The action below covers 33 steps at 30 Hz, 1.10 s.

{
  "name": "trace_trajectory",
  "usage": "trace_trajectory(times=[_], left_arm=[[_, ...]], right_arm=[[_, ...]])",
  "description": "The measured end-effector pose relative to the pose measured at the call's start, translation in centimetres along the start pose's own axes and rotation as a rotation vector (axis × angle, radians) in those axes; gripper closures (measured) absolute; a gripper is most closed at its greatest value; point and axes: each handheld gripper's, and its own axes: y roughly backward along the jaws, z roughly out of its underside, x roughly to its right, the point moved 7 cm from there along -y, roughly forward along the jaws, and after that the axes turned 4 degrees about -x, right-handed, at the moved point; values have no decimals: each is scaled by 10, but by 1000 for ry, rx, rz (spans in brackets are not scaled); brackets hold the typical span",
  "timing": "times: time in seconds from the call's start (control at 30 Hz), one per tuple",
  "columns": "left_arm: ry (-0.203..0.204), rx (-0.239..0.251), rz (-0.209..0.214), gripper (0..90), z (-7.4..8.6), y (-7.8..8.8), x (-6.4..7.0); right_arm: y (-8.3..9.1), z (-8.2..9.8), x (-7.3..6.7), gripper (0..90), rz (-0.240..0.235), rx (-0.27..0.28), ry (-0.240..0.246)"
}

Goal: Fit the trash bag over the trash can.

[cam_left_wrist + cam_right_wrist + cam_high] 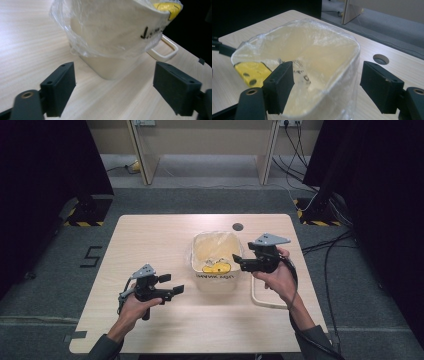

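Observation:
A cream bin [216, 282] lined with a clear plastic bag stands near the middle of the wooden table [150, 240]. A yellow piece with dark holes [217, 268] lies inside it. My left gripper [172, 284] hovers to the left of the bin, open and empty, with the bin's wall [110, 67] ahead of its jaws [113, 82]. At the bin's right rim my right gripper [239, 262] is open. In the right gripper view its jaws [327, 82] stand either side of the rim [352, 50], above it, and the yellow piece [252, 72] lies at the left.
A cream loop-shaped frame [265, 297] lies flat on the table just right of the bin, seen beyond the bin as the frame [167, 48]. A round cable hole [238, 226] sits near the table's far edge. Dark curtains flank the table.

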Motion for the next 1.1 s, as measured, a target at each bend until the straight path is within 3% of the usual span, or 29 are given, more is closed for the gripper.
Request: trace_trajectory(times=[0.1, 0.47, 0.67, 0.87, 1.0, 1.1], left_arm=[[-19, -16, -15, 165, 8, 3, 1], [-4, -30, -31, 164, 26, 16, -6], [0, -49, -34, 164, 35, 21, -8], [-1, -55, -34, 164, 37, 21, -9], [-6, -65, -31, 164, 38, 20, -7], [-10, -71, -30, 164, 39, 19, -6]], right_arm=[[-9, -12, -7, 260, -15, -14, 29], [-51, -51, -36, 263, -66, -78, 118], [-77, -61, -46, 277, -70, -157, 160], [-98, -60, -46, 287, -72, -237, 177], [-112, -52, -43, 287, -71, -312, 178], [-120, -45, -41, 295, -75, -338, 168]])
